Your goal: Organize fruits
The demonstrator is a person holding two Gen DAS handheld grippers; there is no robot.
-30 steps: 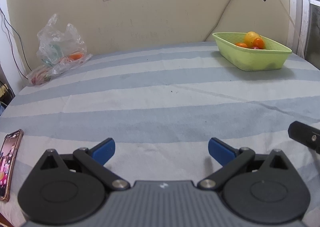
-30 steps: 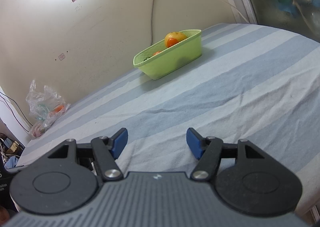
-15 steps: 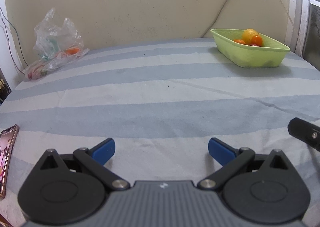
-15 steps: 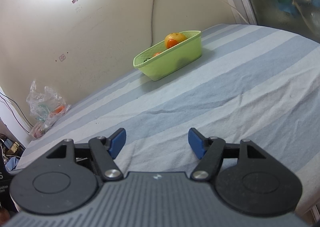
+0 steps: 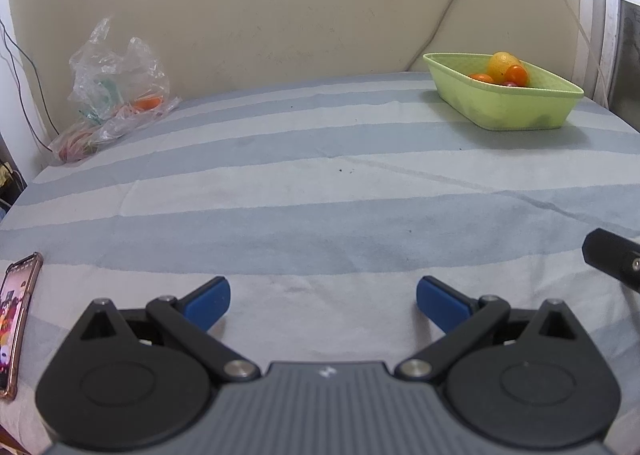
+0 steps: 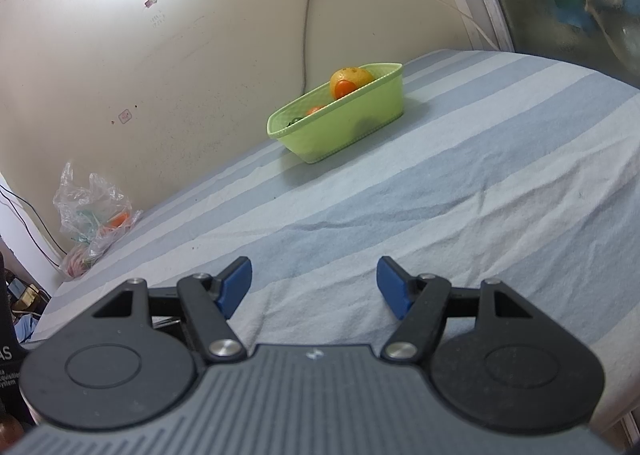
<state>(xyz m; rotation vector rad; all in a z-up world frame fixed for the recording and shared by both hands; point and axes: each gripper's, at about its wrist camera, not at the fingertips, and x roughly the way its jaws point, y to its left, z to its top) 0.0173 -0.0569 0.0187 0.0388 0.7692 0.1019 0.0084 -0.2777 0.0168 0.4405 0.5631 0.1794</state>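
Several fruits (image 5: 505, 71) are found already in the basket (image 5: 516, 111), one orange (image 5: 146, 103) remains bagged well left of it, and both tools, left (image 5: 323, 301) and right (image 6: 315, 287), are held open and empty.

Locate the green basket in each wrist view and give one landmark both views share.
Left wrist: green basket at upper right, on the striped sheet near the wall.
Right wrist: green basket just above centre, tilted in the picture.
Shared landmark: the clear plastic bag at the left, against the wall.
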